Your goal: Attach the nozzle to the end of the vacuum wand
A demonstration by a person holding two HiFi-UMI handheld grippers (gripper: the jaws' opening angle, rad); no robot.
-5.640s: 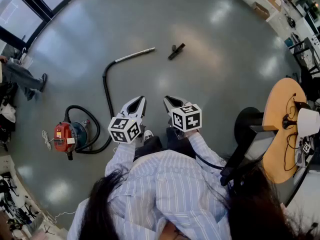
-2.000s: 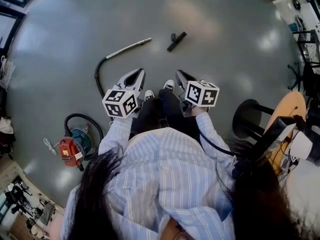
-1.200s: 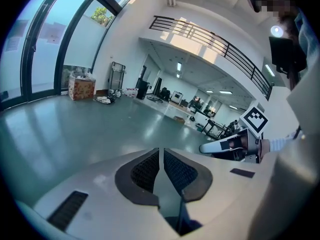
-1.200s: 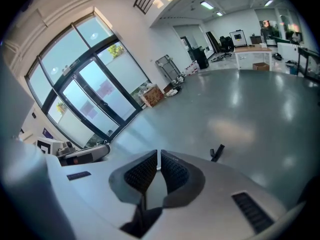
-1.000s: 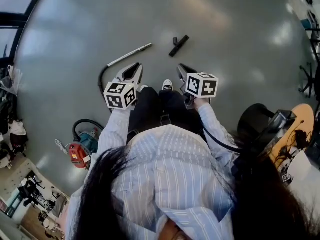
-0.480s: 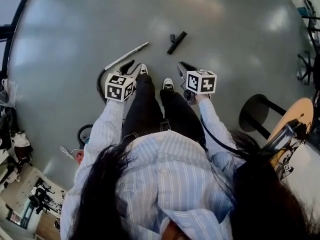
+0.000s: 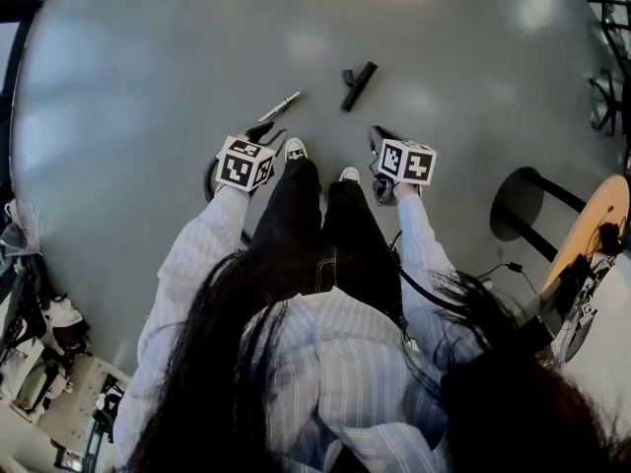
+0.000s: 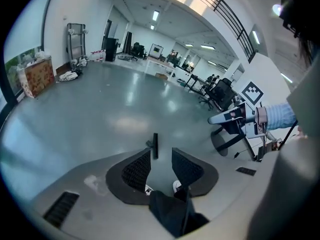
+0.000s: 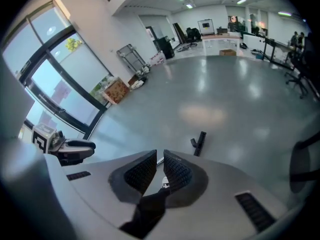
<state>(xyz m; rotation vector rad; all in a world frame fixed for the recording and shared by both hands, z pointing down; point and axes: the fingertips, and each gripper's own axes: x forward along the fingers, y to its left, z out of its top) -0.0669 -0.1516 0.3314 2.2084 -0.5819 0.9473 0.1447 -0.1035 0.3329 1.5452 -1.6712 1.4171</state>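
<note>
At left of head view: L gripper, angled down toward floor. Jaws opening, nothing betw. pads; only floor and a shoe seen thru the gap.

Just beyond it: vacuum wand. Thin metal tube lying flat, long axis lower-left to upper-right, free end pointing up-right toward nozzle. Its lower end is hidden behind L gripper.

Next: nozzle, black, flat on floor, near wand tip but apart, not attached. Long axis also lower-left to upper-right, short stub off its left side. Which end is the socket: can't tell at this res.

At right: R gripper, pads together, empty, near nozzle's near end, not touching.

Step in hand (judgement): reach down, one part per gripper. To do it well:
- L takes wand a bit back from free end so tip stays clear for nozzle, pads straddling tube crosswise.
- R must open before nozzle, then grip mid-body, across long axis.
- Bring both axes into one line before pushing together.
- Risk: round tube rolling off pads.
</note>
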